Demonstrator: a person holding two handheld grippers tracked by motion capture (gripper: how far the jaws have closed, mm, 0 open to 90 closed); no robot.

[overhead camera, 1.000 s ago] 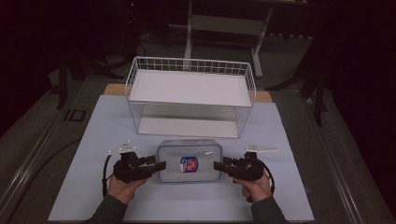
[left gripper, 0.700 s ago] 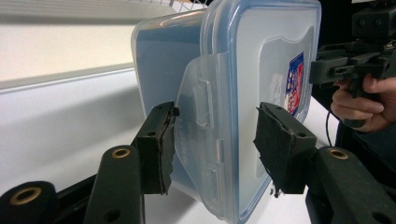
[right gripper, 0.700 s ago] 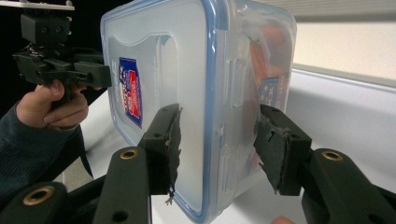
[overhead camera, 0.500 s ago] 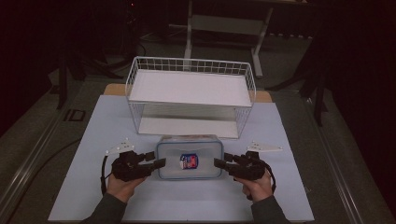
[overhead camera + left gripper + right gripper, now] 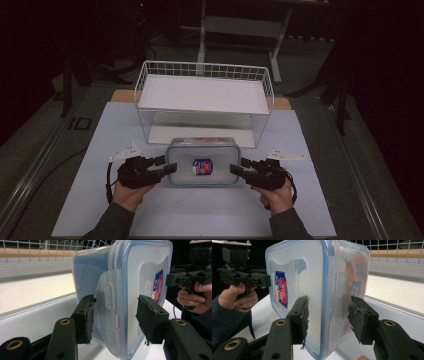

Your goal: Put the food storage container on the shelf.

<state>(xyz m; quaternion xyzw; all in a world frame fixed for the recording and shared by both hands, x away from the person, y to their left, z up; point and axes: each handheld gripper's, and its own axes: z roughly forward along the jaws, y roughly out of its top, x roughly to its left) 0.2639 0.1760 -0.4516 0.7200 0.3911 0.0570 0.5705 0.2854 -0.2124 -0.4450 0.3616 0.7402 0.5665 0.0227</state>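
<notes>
The room is dark around a pale table [image 5: 90,210], with a white wire basket [image 5: 205,102] at the far side. Just near of it lies a lidded plastic food container [image 5: 202,162]. The left gripper [image 5: 165,168] and right gripper [image 5: 239,169] stand open around its left and right ends, not clamped. It looks stiff, smooth and probably light; the side latches seem the best hold. Compared with one second ago, the container sits slightly farther away.

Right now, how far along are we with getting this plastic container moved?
Done: both grippers, left gripper and right gripper, flank the container, jaws open around its end clips. In hand: closing for a grip; no squeeze yet. Left, probably: lifting it from the table, perhaps onto the wire rack.
</notes>
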